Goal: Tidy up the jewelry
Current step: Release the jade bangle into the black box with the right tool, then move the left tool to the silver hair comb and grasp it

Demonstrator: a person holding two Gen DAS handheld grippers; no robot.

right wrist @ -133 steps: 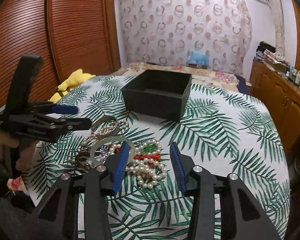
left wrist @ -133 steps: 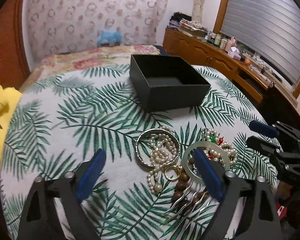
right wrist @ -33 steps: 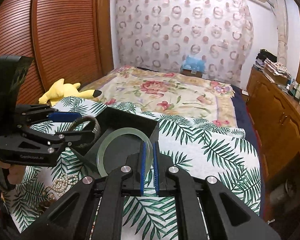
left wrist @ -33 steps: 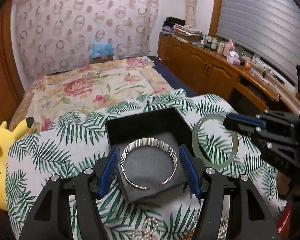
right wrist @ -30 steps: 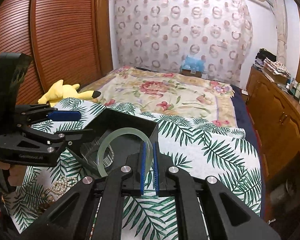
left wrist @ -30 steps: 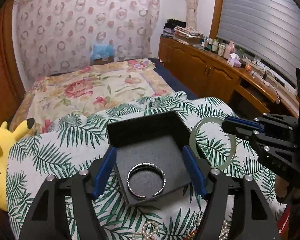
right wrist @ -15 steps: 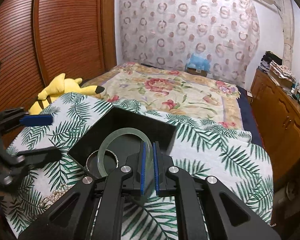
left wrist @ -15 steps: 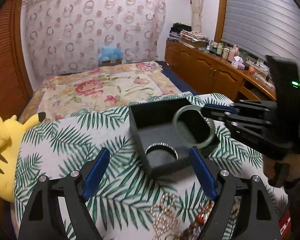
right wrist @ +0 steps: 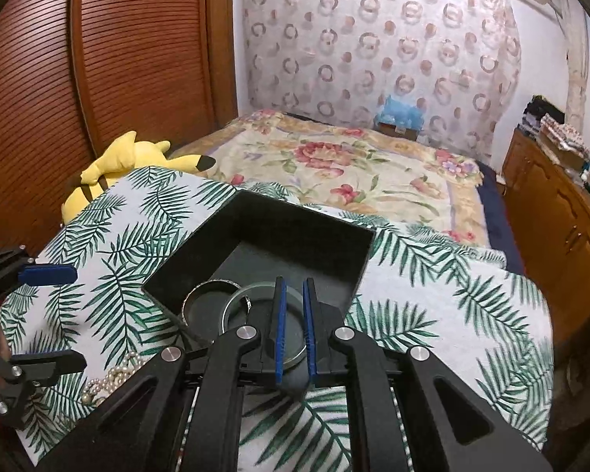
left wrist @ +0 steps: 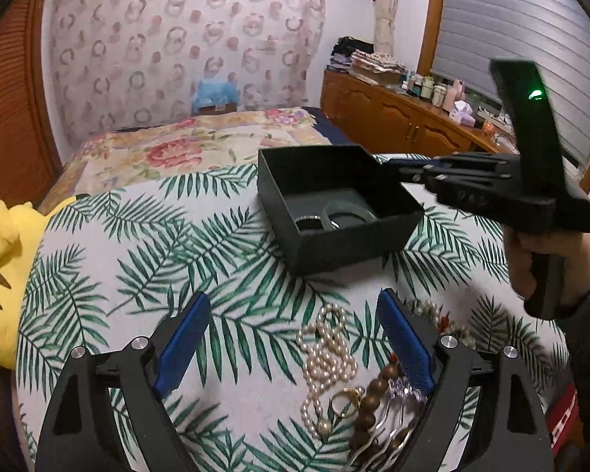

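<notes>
Right gripper point(right wrist: 293, 326) tilted down over box point(right wrist: 326, 251)

The cloth point(left wrist: 145, 236) over the table is white with a green palm-leaf print, and the box point(left wrist: 354, 236) on it is black with a dark grey floor, holding a silver bangle point(right wrist: 200, 291) and a pale green one point(right wrist: 255, 289). Near the table's front edge lie cream-white pearls point(left wrist: 326, 350), brown beads point(left wrist: 369, 401) and a gold ring point(left wrist: 344, 397). Both black grippers have blue pads point(left wrist: 181, 346); off the left edge sits a yellow plush toy point(left wrist: 0, 259), and the bedspread point(right wrist: 346, 165) beyond is cream with red flowers.
</notes>
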